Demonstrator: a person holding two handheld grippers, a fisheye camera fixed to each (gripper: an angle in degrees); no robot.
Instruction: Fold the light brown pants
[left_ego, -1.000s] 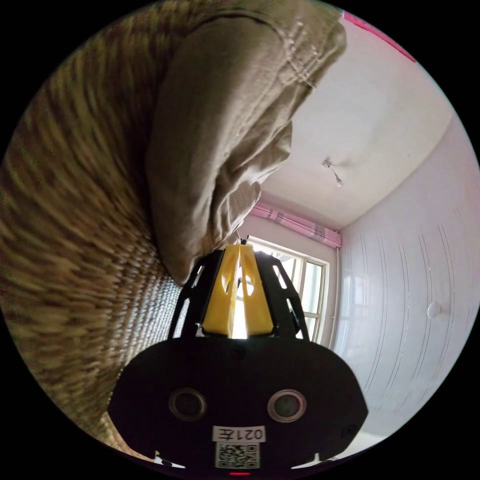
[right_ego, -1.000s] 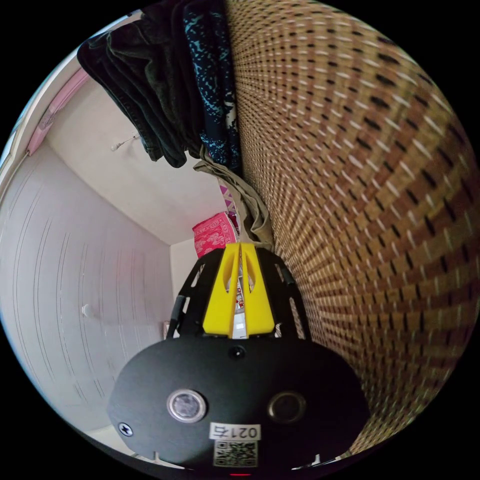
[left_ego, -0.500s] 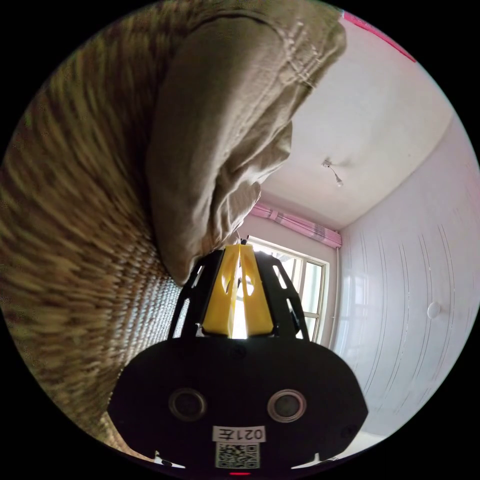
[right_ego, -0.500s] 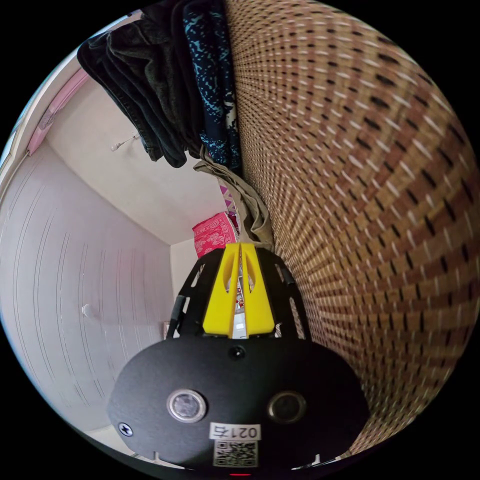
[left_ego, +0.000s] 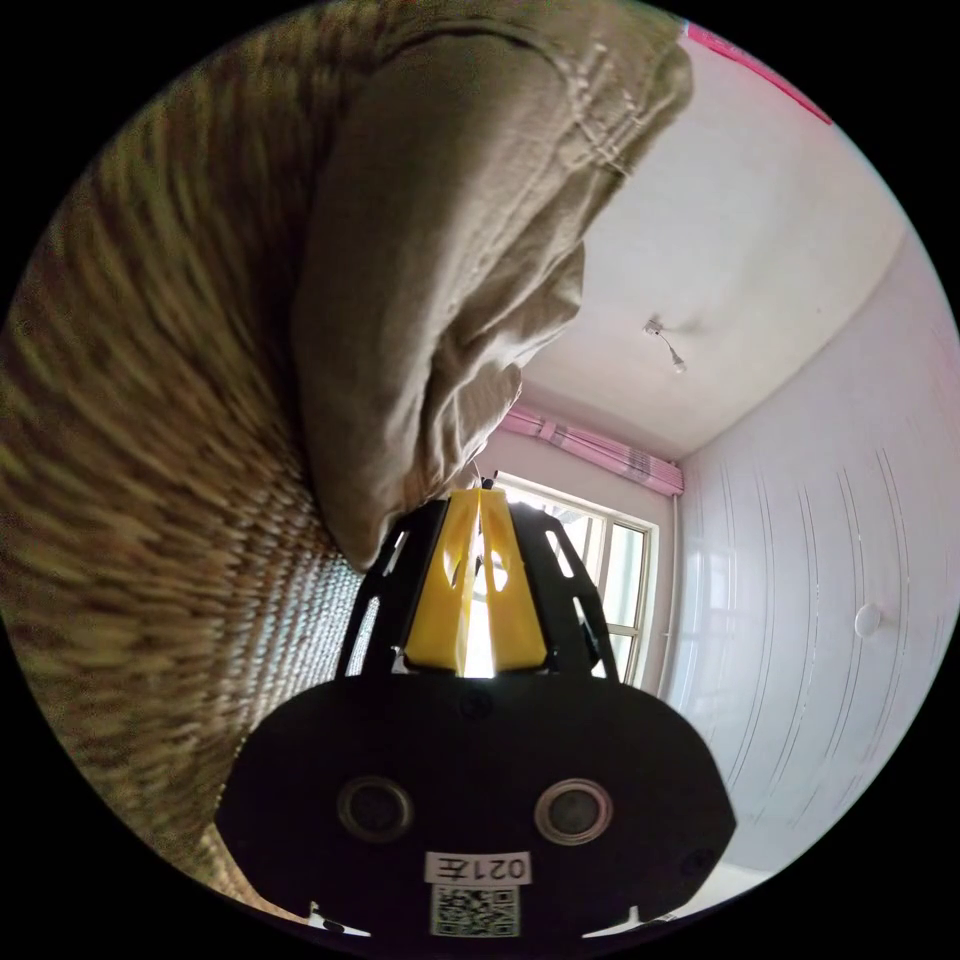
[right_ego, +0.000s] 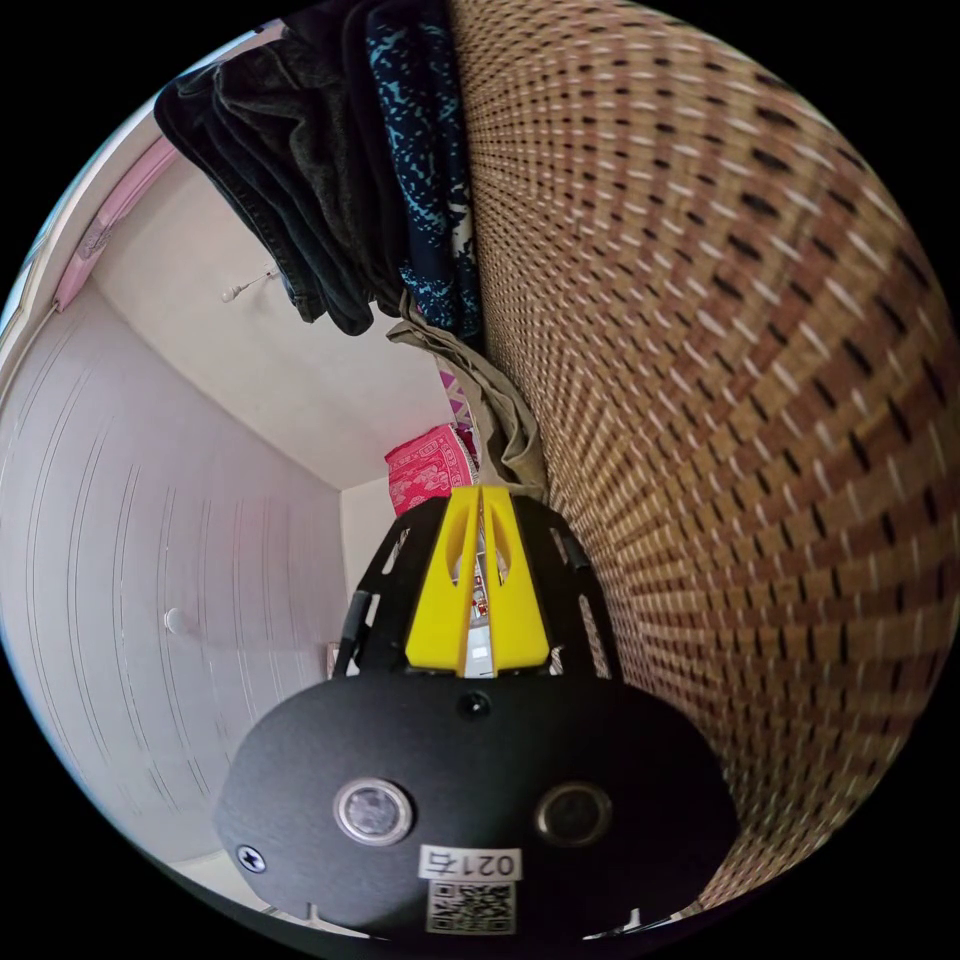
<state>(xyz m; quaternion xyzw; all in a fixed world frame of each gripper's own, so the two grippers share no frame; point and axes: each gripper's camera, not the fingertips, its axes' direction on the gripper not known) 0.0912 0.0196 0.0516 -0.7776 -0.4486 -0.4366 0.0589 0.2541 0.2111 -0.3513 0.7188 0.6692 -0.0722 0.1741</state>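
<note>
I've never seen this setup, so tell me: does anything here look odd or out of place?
Nothing looks damaged or spilled. The pants lie bunched, not flat, on the woven mat, and dark clothes sit heaped at the mat's edge in the right gripper view.

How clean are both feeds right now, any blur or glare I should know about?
Left gripper view: woven mat smeared by blur, window blown out behind the shut left gripper, light brown pants fairly sharp. Right gripper view: evenly lit, mat weave mostly crisp, edges bent by the fisheye.

White walls (left_ego: 800, 560), window (left_ego: 600, 570) (daylit)
</note>
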